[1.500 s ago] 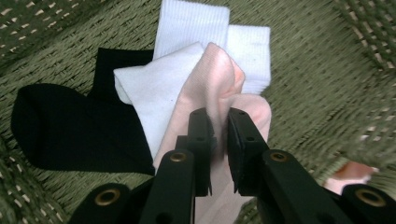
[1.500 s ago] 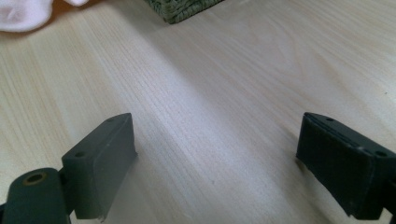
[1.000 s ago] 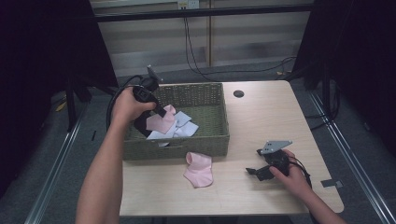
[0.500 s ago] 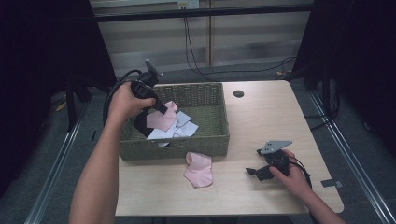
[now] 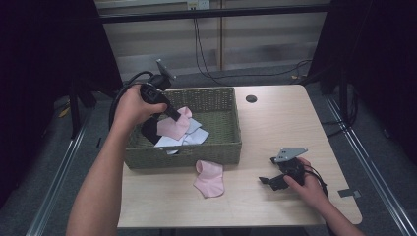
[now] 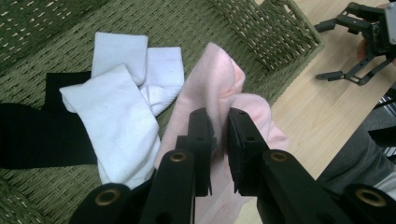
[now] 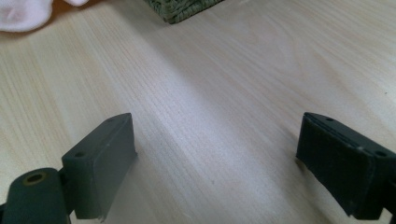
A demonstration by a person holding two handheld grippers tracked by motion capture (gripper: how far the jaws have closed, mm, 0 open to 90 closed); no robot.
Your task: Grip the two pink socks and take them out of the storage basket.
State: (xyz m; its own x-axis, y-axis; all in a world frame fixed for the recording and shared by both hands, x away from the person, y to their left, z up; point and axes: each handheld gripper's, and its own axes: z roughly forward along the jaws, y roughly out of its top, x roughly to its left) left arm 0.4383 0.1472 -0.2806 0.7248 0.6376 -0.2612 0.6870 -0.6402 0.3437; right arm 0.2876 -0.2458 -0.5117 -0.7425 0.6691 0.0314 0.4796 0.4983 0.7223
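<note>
My left gripper (image 5: 173, 115) hangs over the green wicker basket (image 5: 231, 147), shut on a pink sock (image 5: 176, 126) that droops from it above the basket's contents. In the left gripper view the jaws pinch that pink sock (image 6: 215, 84) near its folded middle, around my left gripper (image 6: 219, 122). White socks (image 6: 116, 107) and a black sock (image 6: 37, 135) lie on the basket floor below. A second pink sock (image 5: 209, 178) lies on the table in front of the basket. My right gripper (image 5: 265, 181) rests on the table at the right, open with nothing between its jaws (image 7: 215, 158).
The wooden table (image 5: 275, 118) has a small dark round hole (image 5: 251, 99) near its far edge. The basket's corner (image 7: 187, 9) and the loose pink sock (image 7: 18, 11) lie ahead of my right gripper. Dark curtains and cables surround the table.
My left gripper has risen a little with the pink sock, pulling it higher above the other socks in the basket. The right gripper has stayed where it was.
</note>
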